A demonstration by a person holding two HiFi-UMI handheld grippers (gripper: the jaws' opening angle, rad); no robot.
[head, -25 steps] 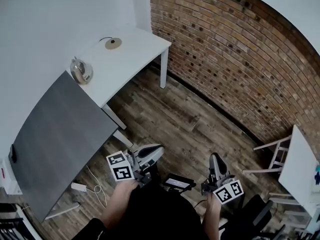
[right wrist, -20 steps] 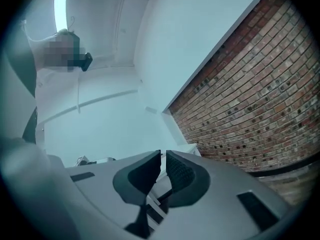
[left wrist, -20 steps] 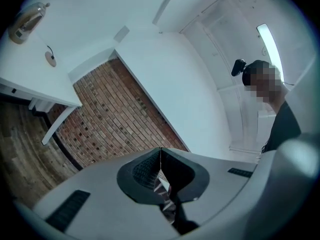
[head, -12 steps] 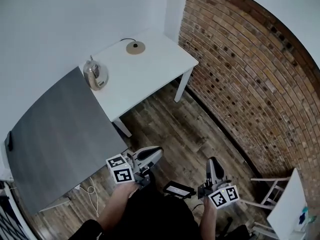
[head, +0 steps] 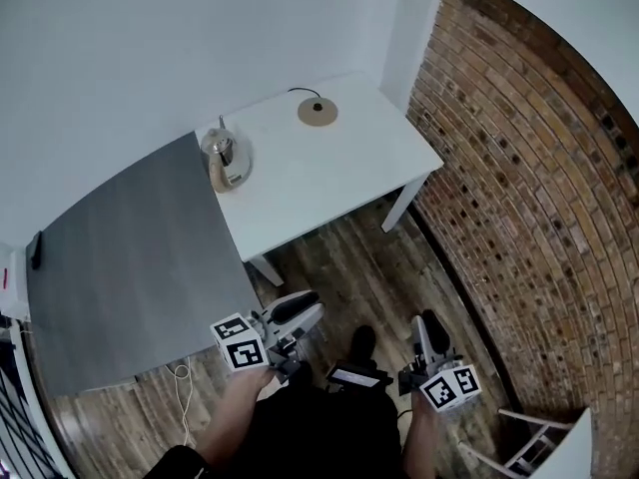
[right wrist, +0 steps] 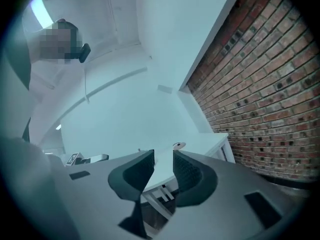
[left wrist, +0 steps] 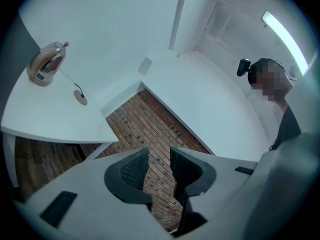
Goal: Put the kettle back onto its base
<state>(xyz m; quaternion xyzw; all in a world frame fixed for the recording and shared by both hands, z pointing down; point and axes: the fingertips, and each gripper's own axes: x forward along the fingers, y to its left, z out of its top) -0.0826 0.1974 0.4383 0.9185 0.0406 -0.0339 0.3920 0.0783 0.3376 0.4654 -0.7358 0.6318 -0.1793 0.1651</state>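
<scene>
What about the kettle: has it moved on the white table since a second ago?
No. The kettle still sits at the edge of the white table beside the grey table, apart from its base; only the head camera's view has swung.

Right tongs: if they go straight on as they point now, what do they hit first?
Likely the white table, near its front edge; depth is unclear. The right tongs, opening and empty, frame it, with the kettle base just above that line.

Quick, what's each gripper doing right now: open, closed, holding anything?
Left gripper: jaws apart and opening, nothing between them.
Right gripper: jaws apart and opening, nothing between them.
</scene>
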